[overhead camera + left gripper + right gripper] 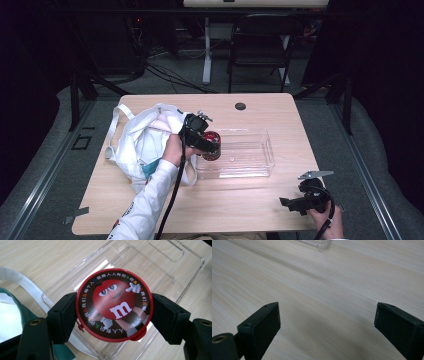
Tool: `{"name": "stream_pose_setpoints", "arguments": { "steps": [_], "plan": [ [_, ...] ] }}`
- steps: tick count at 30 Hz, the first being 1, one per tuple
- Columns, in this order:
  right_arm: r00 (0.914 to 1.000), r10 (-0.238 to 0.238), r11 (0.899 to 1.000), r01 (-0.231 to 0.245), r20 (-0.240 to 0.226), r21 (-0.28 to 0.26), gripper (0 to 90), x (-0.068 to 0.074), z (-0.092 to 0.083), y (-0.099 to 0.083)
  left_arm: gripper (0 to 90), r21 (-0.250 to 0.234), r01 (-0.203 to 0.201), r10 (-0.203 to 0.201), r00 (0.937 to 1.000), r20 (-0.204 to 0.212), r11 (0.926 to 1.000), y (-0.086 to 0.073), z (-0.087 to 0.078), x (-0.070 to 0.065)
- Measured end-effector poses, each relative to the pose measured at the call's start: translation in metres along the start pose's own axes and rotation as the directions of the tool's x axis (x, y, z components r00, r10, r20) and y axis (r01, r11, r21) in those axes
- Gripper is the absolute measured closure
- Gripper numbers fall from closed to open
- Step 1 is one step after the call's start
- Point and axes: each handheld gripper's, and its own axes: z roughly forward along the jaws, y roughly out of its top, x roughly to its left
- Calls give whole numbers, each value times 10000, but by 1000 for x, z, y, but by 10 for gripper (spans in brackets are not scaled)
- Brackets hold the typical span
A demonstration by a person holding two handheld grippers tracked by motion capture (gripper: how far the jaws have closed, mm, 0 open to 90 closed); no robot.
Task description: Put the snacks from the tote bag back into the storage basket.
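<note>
Gripping a red tin [113,305] between both jaws, left tongs [113,315] hover seemingly above the clear tray [185,272]; right tongs [327,322] gape.

Tin [113,307]: red rim, dark brown lid, red cartoon candy figure, white "m". My bag [142,137] white, teal inside; tray [250,155] clear; table [225,200] pale woodgrain

Black grippers, blocky jaws, brass screws, black cables, white sleeve [150,200]
</note>
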Motion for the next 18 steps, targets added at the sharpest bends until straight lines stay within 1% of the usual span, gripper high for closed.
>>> {"name": "stream_pose_setpoints", "arguments": {
  "steps": [3, 4, 6, 10, 12, 18],
  "plan": [
    [10000, -4, 10000, 4, 68, -27, 60, 0, 1, 0, 271, 96, 36, -36, 10000, -17, 9999, -5, 6, 0],
    [10000, -11, 10000, 11, 67, -28, 60, 0, 1, 0, 271, 238, 33, -33, 10000, -11, 9997, -9, 11, 0],
    [10000, -36, 10000, 36, 46, 22, 60, 0, 1, 1, 271, 290, 13, -11, 10000, -80, 9996, -10, 13, -1],
    [10000, -34, 10000, 34, 60, 26, 60, 1, 1, 1, 271, 527, 35, -33, 10000, -47, 9986, -16, 22, -2],
    [10000, -48, 10000, 48, 72, 53, 60, 1, 1, 1, 271, 600, -1, 2, 10000, -27, 9982, -19, 25, -2],
    [9999, -57, 10000, 56, 119, 68, 60, 1, 1, 1, 271, 832, 97, -96, 10000, -13, 9965, -25, 32, -1]
  ]
}}
